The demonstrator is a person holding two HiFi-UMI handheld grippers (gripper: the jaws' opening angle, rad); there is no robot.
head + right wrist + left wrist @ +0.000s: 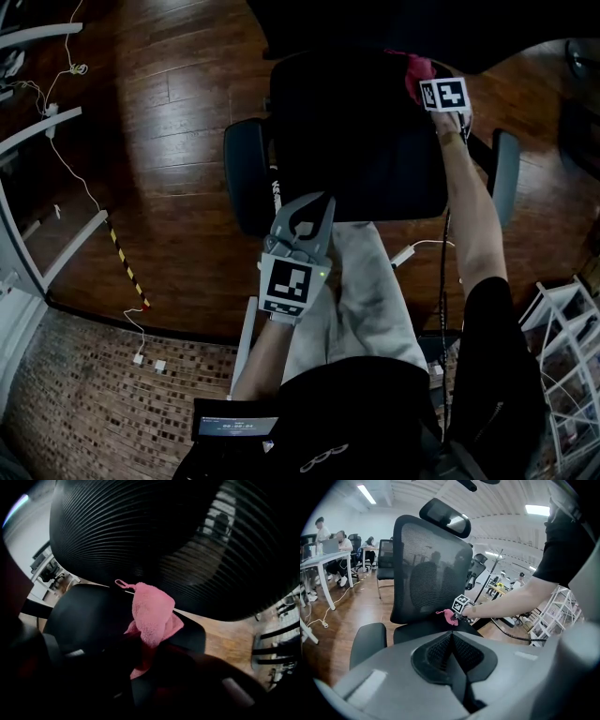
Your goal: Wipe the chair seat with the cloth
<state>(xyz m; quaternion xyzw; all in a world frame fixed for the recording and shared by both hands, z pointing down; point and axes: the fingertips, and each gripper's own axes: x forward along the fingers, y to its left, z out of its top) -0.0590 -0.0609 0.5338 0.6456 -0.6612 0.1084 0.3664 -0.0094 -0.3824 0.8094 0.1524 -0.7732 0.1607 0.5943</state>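
Pink cloth (152, 616); black chair seat (356, 141); black-and-white marker cube (286, 286); brown plank floor (178, 122).

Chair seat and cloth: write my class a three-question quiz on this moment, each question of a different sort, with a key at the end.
1. True or false: the left claw grips the pink cloth.
2. Where is the pink cloth? A) lying on the floor; B) in the right claw, at the back of the chair seat near the backrest; C) draped over an armrest.
3. Fill in: the left claw's jaws stand ____, with nothing between them.
Key: 1 false; 2 B; 3 together.
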